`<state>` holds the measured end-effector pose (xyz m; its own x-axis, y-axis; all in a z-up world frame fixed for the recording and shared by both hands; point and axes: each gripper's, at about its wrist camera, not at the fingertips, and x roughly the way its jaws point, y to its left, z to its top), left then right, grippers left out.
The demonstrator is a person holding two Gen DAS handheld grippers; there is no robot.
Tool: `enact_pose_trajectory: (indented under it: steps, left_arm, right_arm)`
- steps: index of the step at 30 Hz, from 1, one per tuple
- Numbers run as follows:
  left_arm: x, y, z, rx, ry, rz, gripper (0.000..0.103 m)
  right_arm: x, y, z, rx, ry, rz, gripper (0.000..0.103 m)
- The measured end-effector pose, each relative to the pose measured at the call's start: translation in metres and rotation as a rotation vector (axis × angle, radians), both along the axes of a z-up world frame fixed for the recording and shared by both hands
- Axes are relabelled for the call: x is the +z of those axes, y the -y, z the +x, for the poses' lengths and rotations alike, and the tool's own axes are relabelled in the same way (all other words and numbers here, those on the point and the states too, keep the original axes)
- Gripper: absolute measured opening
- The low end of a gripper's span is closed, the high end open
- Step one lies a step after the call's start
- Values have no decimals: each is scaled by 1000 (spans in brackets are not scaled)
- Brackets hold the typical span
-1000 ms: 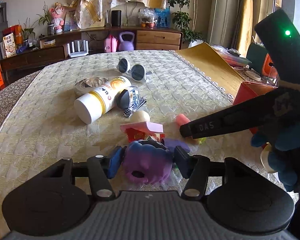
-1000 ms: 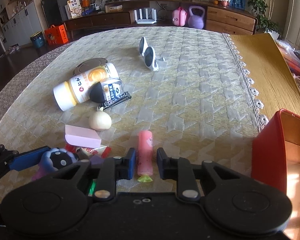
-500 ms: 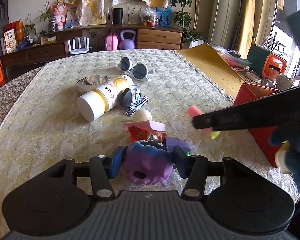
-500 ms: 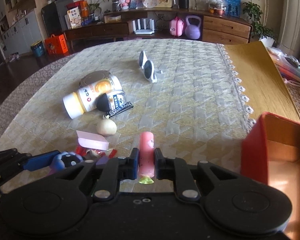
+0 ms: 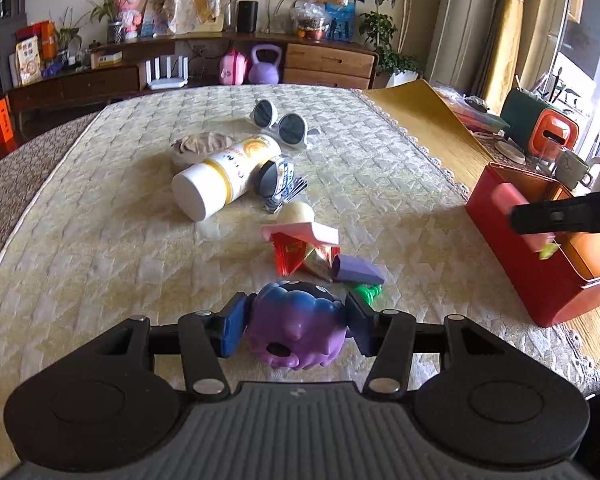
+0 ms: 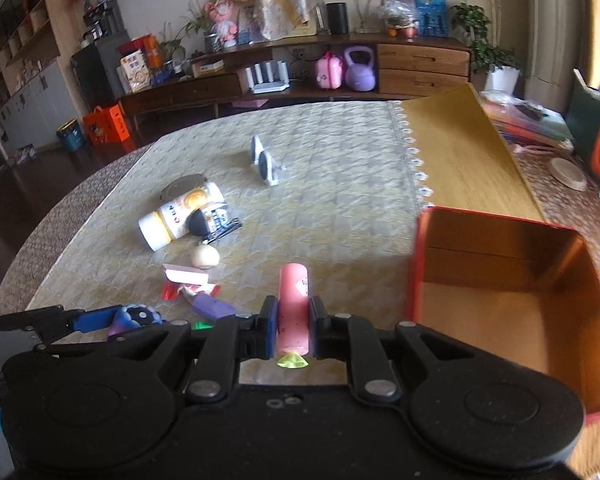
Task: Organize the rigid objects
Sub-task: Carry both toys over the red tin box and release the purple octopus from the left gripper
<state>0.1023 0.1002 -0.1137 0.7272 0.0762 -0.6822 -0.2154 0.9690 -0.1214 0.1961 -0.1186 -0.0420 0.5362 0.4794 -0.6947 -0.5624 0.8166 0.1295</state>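
Note:
My left gripper (image 5: 296, 322) is shut on a purple toy (image 5: 294, 328), held just above the quilted table. My right gripper (image 6: 293, 322) is shut on a pink cylinder with a green tip (image 6: 294, 304) and holds it in the air next to the open red box (image 6: 500, 292). In the left wrist view the pink cylinder (image 5: 516, 204) hangs over the red box (image 5: 512, 248) at the right. On the table lie a white bottle (image 5: 224, 178), sunglasses (image 5: 284, 122), a cream ball (image 5: 298, 212), a pink block (image 5: 300, 234) and a purple block (image 5: 358, 270).
A red foil wrapper (image 5: 296, 254) and a green piece (image 5: 366, 292) lie by the blocks. A brown round lid (image 5: 198, 146) sits behind the bottle. A yellow mat (image 5: 420, 120) covers the table's right side. Cups and an orange device (image 5: 552, 136) stand beyond the box.
My right gripper shut on the pink cylinder, lifted it off the table and carried it right over the red box. My left gripper kept hold of the purple toy and raised it slightly.

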Motion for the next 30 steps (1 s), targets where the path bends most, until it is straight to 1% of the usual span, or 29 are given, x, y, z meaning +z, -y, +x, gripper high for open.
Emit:
enact_pose_trajectory:
  steps: [7, 15, 19, 23, 30]
  left_arm:
    - [17, 8, -6, -9, 17, 0, 52]
    - [50, 41, 4, -100, 67, 3, 52]
    - [63, 62, 20, -154, 80, 5, 52]
    - [69, 87, 41, -197, 82, 49, 52]
    - [74, 128, 80, -264, 75, 37, 52]
  right_arm:
    - [19, 34, -4, -52, 39, 22, 15]
    - [21, 74, 2, -124, 63, 25, 15]
    - [18, 93, 8, -160, 64, 16, 15]
    - [11, 113, 15, -194, 59, 8, 15]
    - [-4, 142, 29, -221, 34, -20, 15]
